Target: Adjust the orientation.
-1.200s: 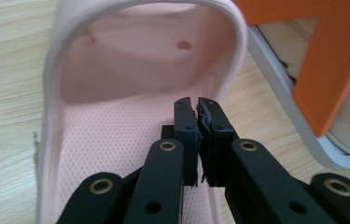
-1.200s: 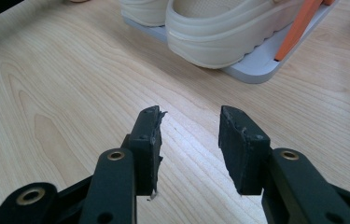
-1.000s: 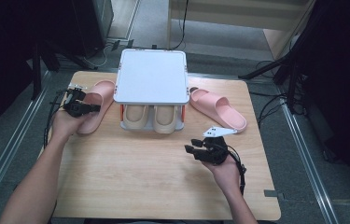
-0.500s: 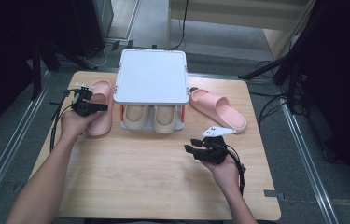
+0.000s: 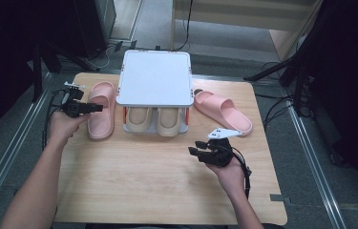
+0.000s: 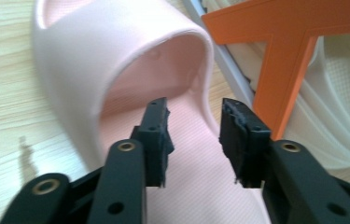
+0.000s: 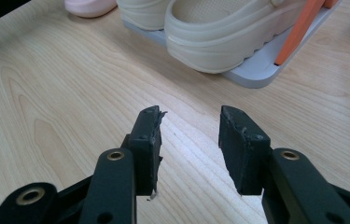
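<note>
Left gripper (image 6: 193, 140) jaws have just been opened over the pink slipper (image 5: 101, 110), nothing pinched; it's best lifted straight off. Right gripper (image 7: 189, 149) is held half-open, empty.

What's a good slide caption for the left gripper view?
Left hand-held gripper, jaws just opened and empty, poised over the pink slipper beside the orange-framed shoe rack.
</note>
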Demonstrator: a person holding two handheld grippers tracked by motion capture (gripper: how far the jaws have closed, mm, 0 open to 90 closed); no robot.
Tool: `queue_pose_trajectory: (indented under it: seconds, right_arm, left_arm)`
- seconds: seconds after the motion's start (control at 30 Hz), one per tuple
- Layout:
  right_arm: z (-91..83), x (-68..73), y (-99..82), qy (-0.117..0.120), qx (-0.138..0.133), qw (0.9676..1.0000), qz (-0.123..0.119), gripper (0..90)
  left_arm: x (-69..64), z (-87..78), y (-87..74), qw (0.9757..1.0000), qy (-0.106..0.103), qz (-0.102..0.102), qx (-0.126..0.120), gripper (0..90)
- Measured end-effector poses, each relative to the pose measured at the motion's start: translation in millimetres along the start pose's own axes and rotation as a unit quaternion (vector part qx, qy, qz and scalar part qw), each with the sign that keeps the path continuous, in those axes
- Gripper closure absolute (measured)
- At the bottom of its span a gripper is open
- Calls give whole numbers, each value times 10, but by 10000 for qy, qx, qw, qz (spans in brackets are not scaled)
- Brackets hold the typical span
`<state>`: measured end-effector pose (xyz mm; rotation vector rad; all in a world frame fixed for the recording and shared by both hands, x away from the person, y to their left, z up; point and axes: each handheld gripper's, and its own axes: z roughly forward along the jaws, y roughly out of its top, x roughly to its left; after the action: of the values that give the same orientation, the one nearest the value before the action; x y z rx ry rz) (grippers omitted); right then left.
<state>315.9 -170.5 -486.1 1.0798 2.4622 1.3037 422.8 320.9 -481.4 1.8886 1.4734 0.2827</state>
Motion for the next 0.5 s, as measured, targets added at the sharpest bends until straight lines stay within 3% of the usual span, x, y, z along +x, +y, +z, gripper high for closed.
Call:
queue_pose_trajectory:
  seconds: [0.27,0.5]
  right_arm:
    - [-13,-69,40,-19,-95,9999,100,592]
    - [45,-33,59,34,7,10000,30,590]
  left_arm:
    - [146,-177,-54,9997,184,-120,-148,515]
    - [319,-89,-139,9988,293,-355,-180,483]
